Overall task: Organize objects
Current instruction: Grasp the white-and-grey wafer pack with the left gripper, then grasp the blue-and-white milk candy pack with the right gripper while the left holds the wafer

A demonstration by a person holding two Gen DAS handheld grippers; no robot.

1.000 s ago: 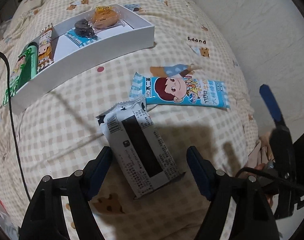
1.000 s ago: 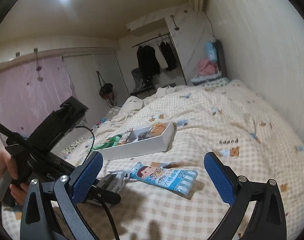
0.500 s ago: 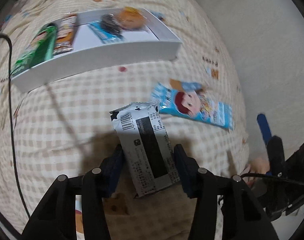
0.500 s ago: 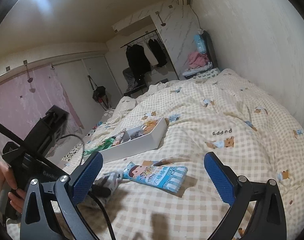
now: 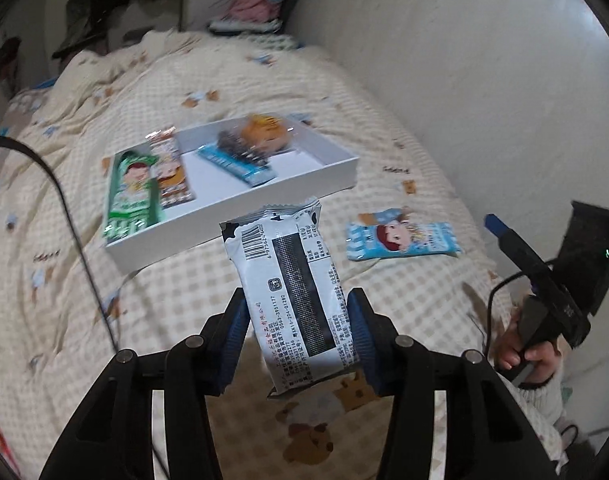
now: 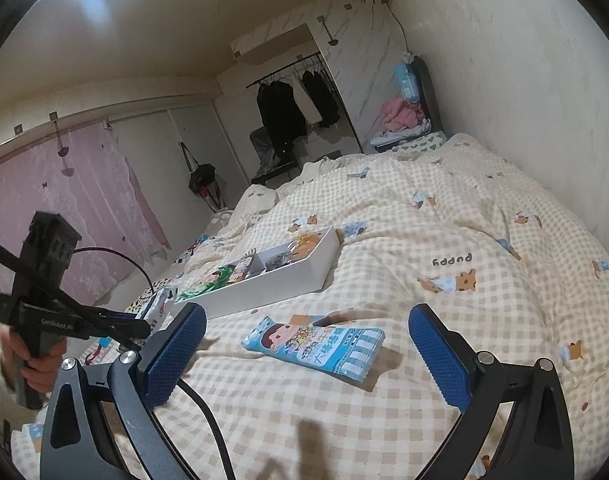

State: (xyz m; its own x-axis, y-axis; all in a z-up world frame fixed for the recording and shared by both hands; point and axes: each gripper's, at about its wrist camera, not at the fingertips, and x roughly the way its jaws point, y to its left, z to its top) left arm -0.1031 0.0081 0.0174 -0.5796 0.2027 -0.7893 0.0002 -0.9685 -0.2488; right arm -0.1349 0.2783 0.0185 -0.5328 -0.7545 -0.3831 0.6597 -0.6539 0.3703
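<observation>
The left gripper (image 5: 298, 330) is clamped on a grey-white foil snack packet with a black panel and barcode (image 5: 294, 292), held clear above the cream checked bedspread with bear prints (image 5: 184, 288); its jaws closed on the packet within the last second. Beyond the packet sits a shallow white cardboard tray (image 5: 240, 206), its near wall directly in line with the packet's top edge. Inside the tray lie a green cartoon-face wrapper (image 5: 130, 192), a red-brown cartoon wrapper (image 5: 172, 172), a blue striped wrapper (image 5: 236, 164) and an orange snack over a dark one (blurred). To the right on the bedspread lies a light-blue striped packet with a cartoon boy's face (image 6: 316, 346), between the spread, empty fingers of the right gripper (image 6: 306, 356). A black cable (image 5: 64, 204) trails across the bedspread. Readable writing: "puppy" on the bedspread, upside down; "GenRobot" on the left gripper's handle. The packet's small print cannot be read.
</observation>
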